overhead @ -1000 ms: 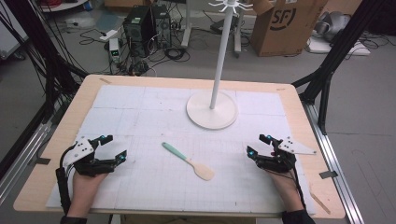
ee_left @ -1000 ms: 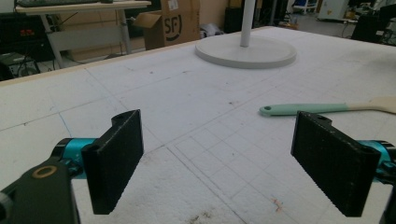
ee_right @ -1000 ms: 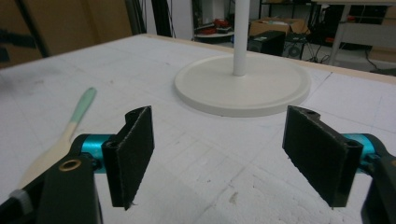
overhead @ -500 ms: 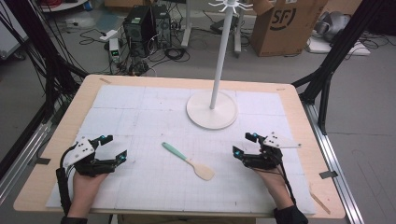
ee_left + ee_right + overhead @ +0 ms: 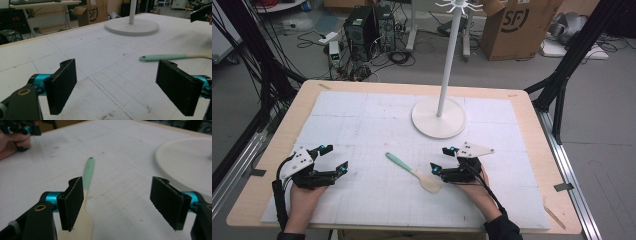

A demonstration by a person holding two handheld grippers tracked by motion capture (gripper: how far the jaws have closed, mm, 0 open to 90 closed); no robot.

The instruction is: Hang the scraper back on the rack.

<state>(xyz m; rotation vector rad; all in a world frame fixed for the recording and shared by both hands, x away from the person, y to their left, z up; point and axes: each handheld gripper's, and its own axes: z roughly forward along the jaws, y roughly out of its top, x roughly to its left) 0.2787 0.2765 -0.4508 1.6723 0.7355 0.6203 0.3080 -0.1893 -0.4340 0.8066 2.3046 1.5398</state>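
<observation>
Your bench (image 5: 532, 107) has a white gridded mat (image 5: 377, 125) on top, with a round white stand (image 5: 439, 117) above the middle and a brown box (image 5: 517, 27) on the floor at the upper right. A green-handled spoon (image 5: 412, 171) lies in the lower middle. Your left tongs (image 5: 333, 158) and right tongs (image 5: 443, 160) are both spread wide and hold nothing.

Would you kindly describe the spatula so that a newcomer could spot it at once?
Start at the white stand with its round base on the table's far half. Nearer the person, between the left gripper and the right gripper, lies the spatula. It alone has a mint-green handle and a pale blade.
</observation>
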